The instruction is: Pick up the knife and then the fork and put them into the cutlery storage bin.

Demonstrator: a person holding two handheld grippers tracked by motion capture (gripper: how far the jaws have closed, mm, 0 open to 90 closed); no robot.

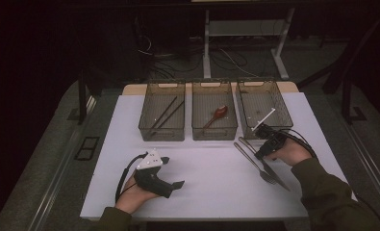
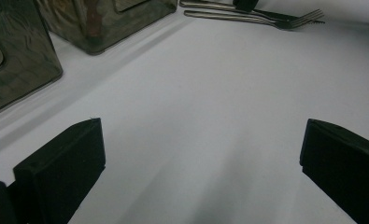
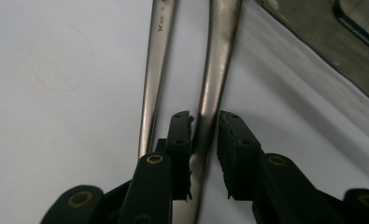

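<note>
A metal knife and a fork lie side by side on the white table top, right of centre. My right gripper is down over their handles. In the right gripper view its jaws are closed narrowly on the broader right-hand handle, the knife, which still rests on the table. The thinner fork handle lies just outside the left jaw. My left gripper rests near the front left, open, with bare table between its fingers. The fork shows far off.
Three clear bins stand in a row at the back. The left bin holds dark chopsticks, the middle bin a red spoon, and the right bin a white utensil. The right bin's wall is close beside my right gripper.
</note>
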